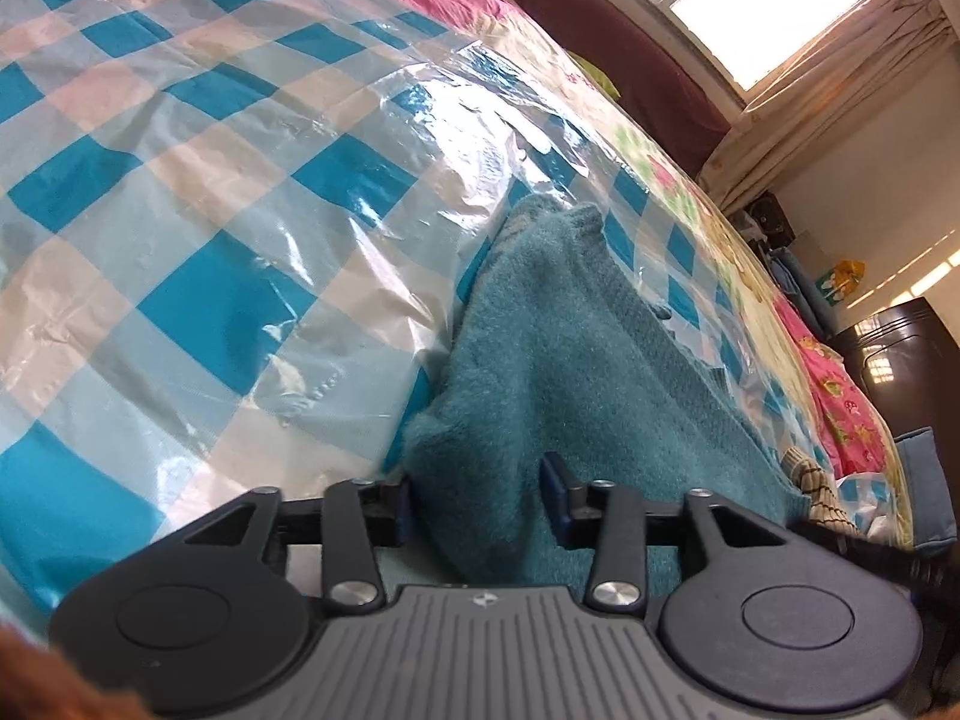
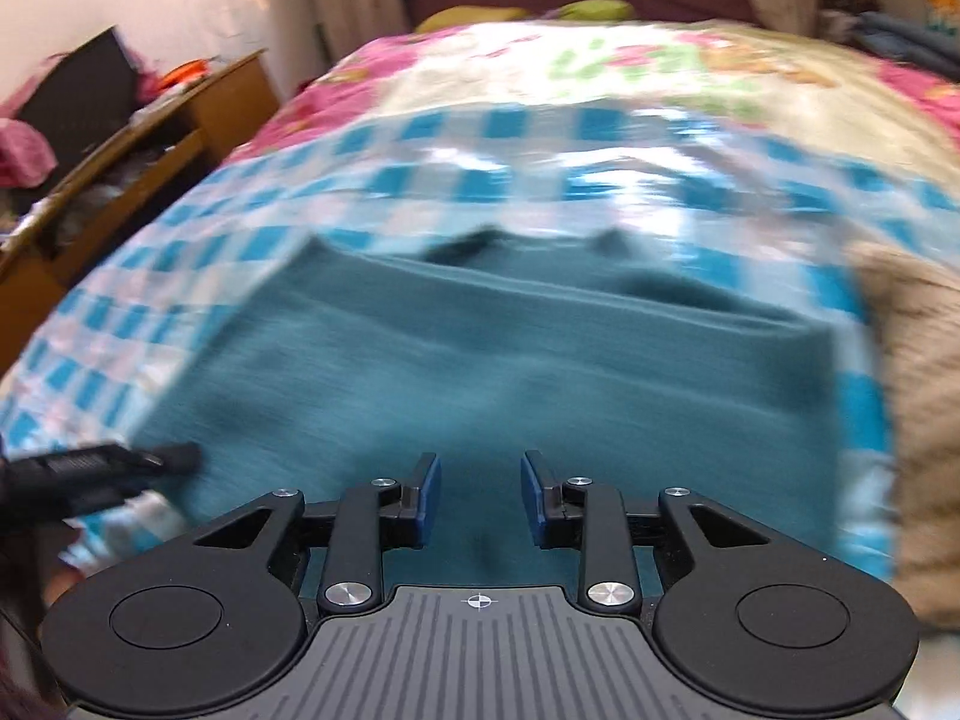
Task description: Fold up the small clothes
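Two claws, left (image 1: 480, 501) and right (image 2: 480, 498), gape unclamped over a teal sweater (image 2: 480, 360) on a bed's checked plastic sheet (image 1: 210, 210); window (image 1: 774, 6) behind.

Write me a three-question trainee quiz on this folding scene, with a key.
1. True or false: the teal garment lies on a blue-checked plastic sheet.
2. What lies between the left gripper's fingers? A) teal fabric B) a pillow C) nothing
3. Name the colour of the pads on the right gripper.

Key
1. True.
2. A: a raised fold of the teal fabric sits between the fingers, which do not visibly press it.
3. Blue; its jaws stand apart over the garment with nothing held.
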Demonstrator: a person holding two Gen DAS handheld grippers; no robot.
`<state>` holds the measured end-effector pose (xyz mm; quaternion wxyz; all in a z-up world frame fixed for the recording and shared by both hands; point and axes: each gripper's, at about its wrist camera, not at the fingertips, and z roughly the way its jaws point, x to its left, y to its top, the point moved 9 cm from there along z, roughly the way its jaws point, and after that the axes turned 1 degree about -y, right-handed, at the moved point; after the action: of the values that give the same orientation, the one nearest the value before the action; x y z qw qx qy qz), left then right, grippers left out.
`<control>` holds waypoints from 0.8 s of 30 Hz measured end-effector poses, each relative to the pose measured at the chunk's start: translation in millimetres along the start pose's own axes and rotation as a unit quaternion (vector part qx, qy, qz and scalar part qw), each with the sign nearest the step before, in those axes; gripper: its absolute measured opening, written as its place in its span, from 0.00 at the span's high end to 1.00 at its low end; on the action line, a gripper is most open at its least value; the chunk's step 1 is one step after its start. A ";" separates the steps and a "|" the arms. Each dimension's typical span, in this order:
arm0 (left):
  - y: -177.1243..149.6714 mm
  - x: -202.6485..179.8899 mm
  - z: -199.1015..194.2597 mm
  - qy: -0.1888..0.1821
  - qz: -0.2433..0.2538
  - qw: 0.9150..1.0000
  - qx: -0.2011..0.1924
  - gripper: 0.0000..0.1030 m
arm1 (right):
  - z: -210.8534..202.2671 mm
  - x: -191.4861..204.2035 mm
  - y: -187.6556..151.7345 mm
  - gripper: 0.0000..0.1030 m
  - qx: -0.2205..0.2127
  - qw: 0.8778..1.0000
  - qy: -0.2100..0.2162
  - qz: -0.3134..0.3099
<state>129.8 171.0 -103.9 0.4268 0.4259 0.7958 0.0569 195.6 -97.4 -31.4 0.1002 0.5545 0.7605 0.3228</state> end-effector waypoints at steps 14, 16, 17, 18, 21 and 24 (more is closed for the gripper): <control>-1.4 -11.0 -6.3 -0.043 0.050 0.997 -0.032 0.57 | 118.3 150.7 88.5 0.51 0.064 0.997 0.017 -0.045; -1.8 -13.2 -7.2 -0.049 0.055 0.997 -0.033 0.57 | 134.3 162.9 94.5 0.50 0.080 0.995 0.002 -0.059; -2.2 -14.7 -7.4 -0.051 0.060 0.996 -0.033 0.57 | 142.4 168.9 96.5 0.50 0.087 0.994 -0.007 -0.065; -2.5 -16.0 -7.7 -0.053 0.065 0.996 -0.034 0.57 | 148.5 175.0 97.6 0.48 0.094 0.993 -0.013 -0.074; -2.8 -17.3 -7.6 -0.060 0.068 0.995 -0.033 0.57 | 170.2 191.1 96.3 0.35 0.125 0.984 -0.044 -0.116; -1.4 -16.4 -7.3 -0.069 0.065 0.995 -0.032 0.57 | 188.6 197.8 90.1 0.33 0.156 0.972 -0.082 -0.156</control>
<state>128.1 160.1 -89.6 0.4891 0.4659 0.7330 0.0803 289.9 169.8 -82.0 0.1234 0.4625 0.8676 0.1344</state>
